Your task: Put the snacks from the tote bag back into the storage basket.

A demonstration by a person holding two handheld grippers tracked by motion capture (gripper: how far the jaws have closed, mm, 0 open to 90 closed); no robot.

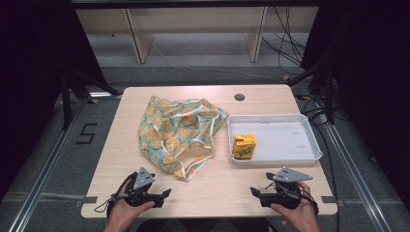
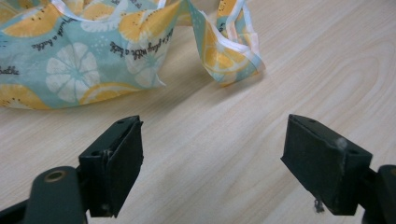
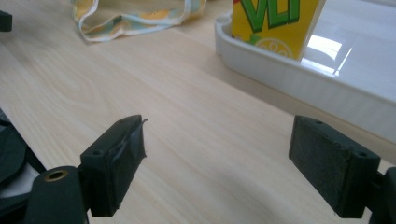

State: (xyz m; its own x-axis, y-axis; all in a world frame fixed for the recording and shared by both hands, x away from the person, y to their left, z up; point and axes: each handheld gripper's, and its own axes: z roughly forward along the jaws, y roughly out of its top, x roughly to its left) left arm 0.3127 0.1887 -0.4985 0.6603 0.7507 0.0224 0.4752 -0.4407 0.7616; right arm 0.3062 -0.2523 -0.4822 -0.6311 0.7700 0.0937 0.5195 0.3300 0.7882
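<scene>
A cloth bag (image 1: 178, 133) printed with orange slices on teal lies crumpled in the middle of the wooden table (image 1: 212, 186). Its handle loops reach toward the front edge (image 2: 229, 56). A yellow juice carton (image 1: 244, 146) stands in the front left corner of a white tray (image 1: 290, 157) on the right; the carton (image 3: 275, 23) looms close in the right gripper view. My left gripper (image 1: 167, 193) rests open near the front left, just short of the bag (image 2: 84, 60). My right gripper (image 1: 254, 192) rests open at the front right, before the tray wall (image 3: 299, 79). Both hold nothing.
A round cable hole (image 1: 239, 97) sits near the table's far edge. Beyond the table stand wooden shelf legs (image 1: 138, 38) and loose cables (image 1: 285, 43) on the floor. Metal rails (image 1: 43, 164) run along both sides. Bare wood lies between the two grippers.
</scene>
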